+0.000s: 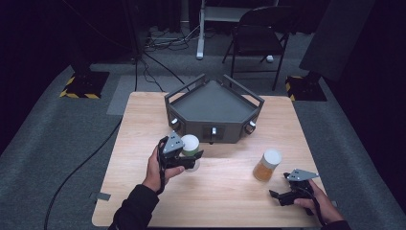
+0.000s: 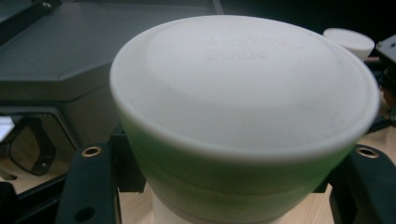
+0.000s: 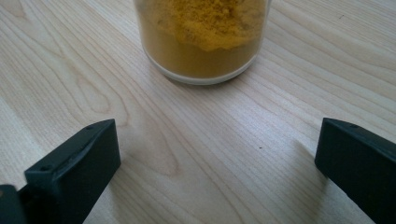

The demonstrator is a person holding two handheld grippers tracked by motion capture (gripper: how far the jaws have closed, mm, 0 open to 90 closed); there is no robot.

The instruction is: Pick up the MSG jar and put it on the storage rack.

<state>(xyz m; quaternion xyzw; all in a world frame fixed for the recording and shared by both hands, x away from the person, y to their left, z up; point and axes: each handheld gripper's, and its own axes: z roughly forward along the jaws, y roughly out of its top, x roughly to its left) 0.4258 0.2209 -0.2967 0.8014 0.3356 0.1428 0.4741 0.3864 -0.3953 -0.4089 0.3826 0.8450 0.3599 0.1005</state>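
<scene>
While the tray stays unloaded:
Left gripper [image 1: 190,160]: clamped round green jar [image 1: 190,145], lifted just before tray [image 1: 213,103].
Right gripper [image 1: 280,188]: jaws spread, facing orange jar [image 1: 267,165], right of tray's front.

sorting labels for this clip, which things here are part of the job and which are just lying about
Part of the job:
- left gripper, shut on the green jar
- right gripper, open, facing the orange powder jar
- grey tray

Lying about:
- folding chair
- floor cables
</scene>
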